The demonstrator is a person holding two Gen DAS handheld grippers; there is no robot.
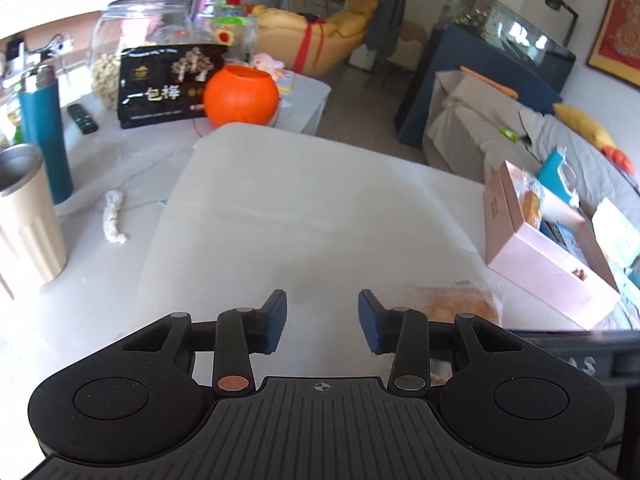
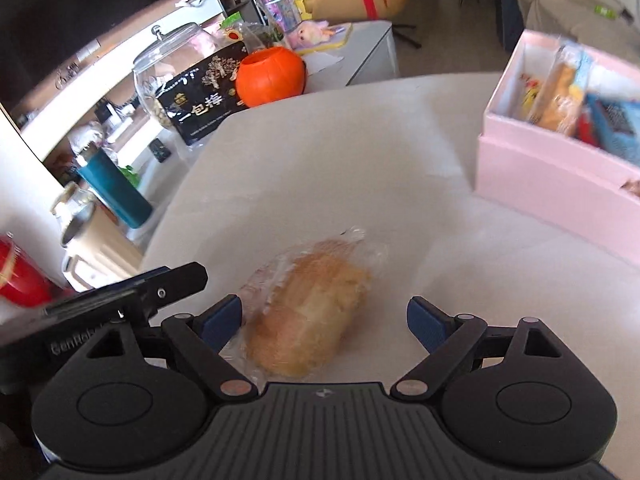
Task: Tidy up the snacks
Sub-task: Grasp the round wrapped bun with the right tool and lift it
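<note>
On the white table, between the spread jaws of the right gripper: wrapped bread roll, untouched. Likely light, soft, slippery film; grip mid-body gently. Left gripper parted, empty. Pink box nearby.

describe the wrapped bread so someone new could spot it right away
Start at the pink box of snacks on the pale tabletop. Nearer the camera, on the bare surface between the right claw's open blue pads, lies the wrapped bread. It is the only loose snack: a golden-brown roll in crinkly clear plastic.
</note>
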